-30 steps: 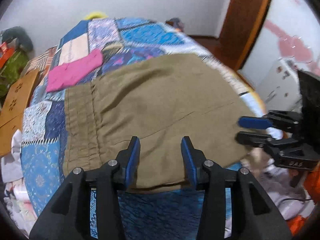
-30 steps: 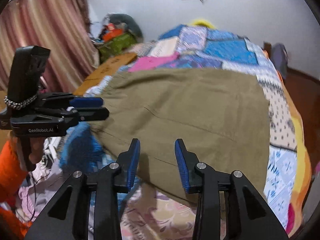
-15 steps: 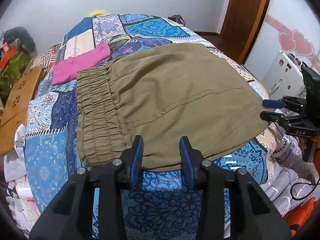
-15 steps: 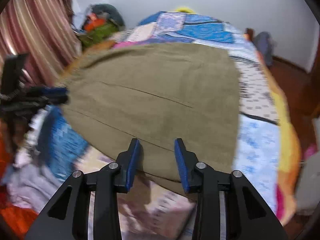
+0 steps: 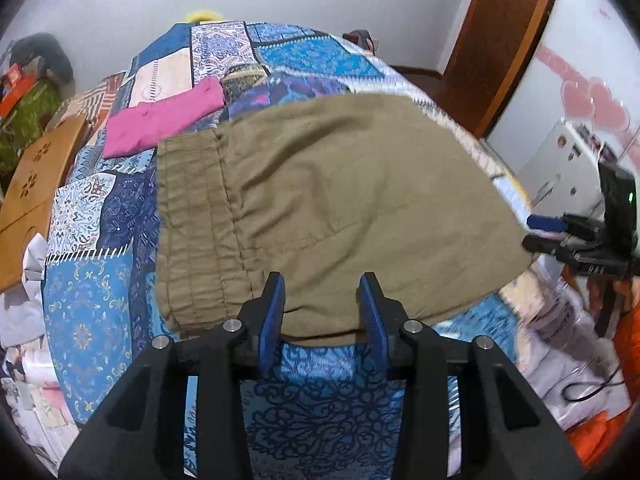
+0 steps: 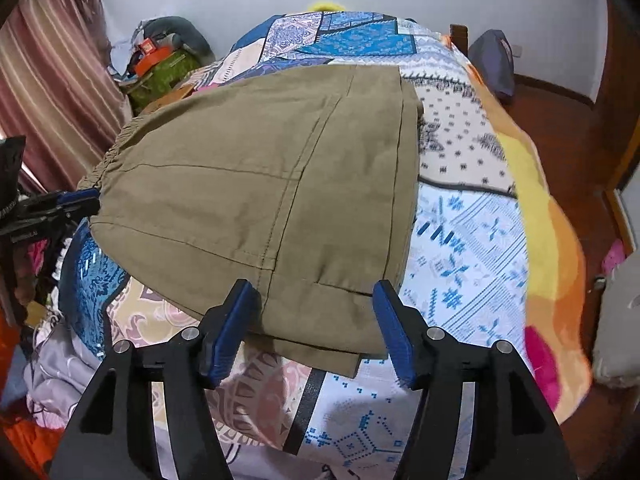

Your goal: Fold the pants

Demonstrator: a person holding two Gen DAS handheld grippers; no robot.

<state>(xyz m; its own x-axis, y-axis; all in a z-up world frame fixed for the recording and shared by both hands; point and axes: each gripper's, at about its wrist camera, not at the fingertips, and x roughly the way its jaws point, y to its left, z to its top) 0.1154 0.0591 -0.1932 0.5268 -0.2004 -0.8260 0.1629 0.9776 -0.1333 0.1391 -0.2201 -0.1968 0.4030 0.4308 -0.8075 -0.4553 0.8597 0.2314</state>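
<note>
Olive-brown pants [image 5: 320, 200] lie folded flat on the patchwork bedspread [image 5: 88, 312], elastic waistband on the left in the left wrist view. They also show in the right wrist view [image 6: 260, 184], leg hems at the near right. My left gripper [image 5: 322, 300] is open, its jaws standing over the pants' near edge beside the waistband. My right gripper [image 6: 316, 312] is open wider, over the near hem corner. Each gripper appears side-on in the other's view, the right one [image 5: 548, 232] at the pants' right edge, the left one [image 6: 76, 200] at the waistband end.
A folded pink garment [image 5: 160, 120] lies on the bed beyond the waistband. A wooden board [image 5: 36, 184] stands left of the bed. Loose clothes [image 6: 60, 360] pile below the near edge. A wooden door [image 5: 504, 40] and a white cabinet [image 5: 560, 168] are at the right.
Both grippers have moved in closer to the pants' near edge. The right gripper has swung toward the hem end and its jaws have opened wider. The pants have not moved.
</note>
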